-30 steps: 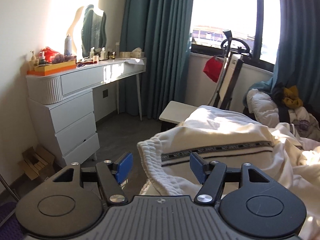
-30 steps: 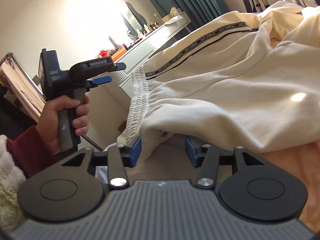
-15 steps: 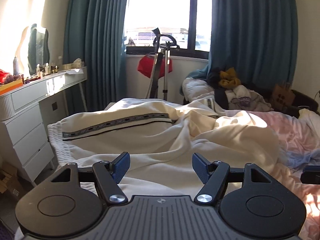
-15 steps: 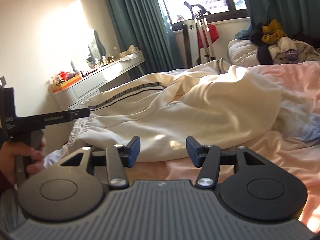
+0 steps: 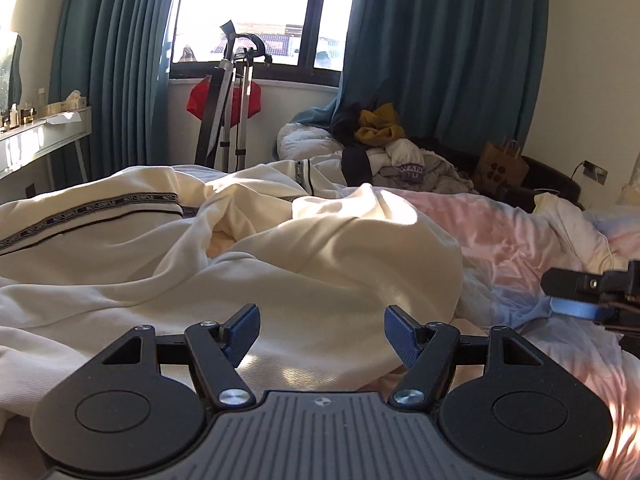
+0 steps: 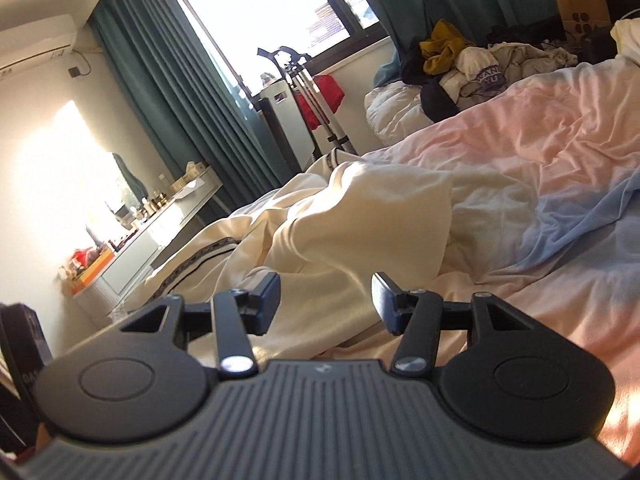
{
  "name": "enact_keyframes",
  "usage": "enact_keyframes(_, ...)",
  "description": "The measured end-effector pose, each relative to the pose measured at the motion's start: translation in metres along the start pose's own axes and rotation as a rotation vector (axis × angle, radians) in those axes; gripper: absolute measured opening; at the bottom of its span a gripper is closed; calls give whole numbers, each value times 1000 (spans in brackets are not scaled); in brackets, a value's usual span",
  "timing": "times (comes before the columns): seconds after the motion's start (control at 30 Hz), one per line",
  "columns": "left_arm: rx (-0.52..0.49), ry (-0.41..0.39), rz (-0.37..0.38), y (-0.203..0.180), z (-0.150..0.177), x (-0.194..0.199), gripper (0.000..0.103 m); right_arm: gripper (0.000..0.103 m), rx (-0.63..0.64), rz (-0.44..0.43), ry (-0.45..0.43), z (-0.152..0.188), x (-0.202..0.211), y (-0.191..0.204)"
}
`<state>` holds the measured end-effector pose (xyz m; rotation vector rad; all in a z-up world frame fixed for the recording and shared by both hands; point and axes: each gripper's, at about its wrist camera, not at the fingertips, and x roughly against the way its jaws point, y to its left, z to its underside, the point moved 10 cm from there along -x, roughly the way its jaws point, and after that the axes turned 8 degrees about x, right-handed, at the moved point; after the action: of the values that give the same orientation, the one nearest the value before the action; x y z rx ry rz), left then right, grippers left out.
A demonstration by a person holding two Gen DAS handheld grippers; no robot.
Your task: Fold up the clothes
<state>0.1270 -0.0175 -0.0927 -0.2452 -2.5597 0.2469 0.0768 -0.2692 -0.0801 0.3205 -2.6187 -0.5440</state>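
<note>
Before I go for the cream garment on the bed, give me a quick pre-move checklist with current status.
1. Left tool open and empty: ok.
2. Right tool open and empty: ok.
3. Cream garment in front of both tools: ok.
4. Garment flat for folding: not ok, bunched and rumpled.
5. Graspable hem or corner picked out: cannot tell; edges are buried in folds.
6. Tools apart from each other: ok; the right one shows at the left view's right edge, off the garment.

A bed with a pink-and-blue crumpled sheet carries a rumpled cream garment on its near left side.
</note>
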Motion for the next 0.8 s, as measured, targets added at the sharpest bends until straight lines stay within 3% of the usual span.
enact_keyframes(0.13, -18, 33, -34, 10, 11, -37, 71, 55, -155, 46, 17, -10, -26, -33)
enact_keyframes(0.4, 61, 109, -40, 42, 25, -80, 71, 55, -362, 81, 51, -35, -103, -93)
enact_keyframes(0.57, 134, 115, -3, 56, 25, -88, 71, 68, -553, 138, 24, -34, -138, -145)
enact_keyframes(0.63, 160, 122, 8, 63, 24, -93, 71, 68, -626, 127, 10, -27, -147, -156)
enact_keyframes(0.8, 199, 121, 64, 65, 18, -98, 71, 68, -640, 76, -15, -33, -176, -154)
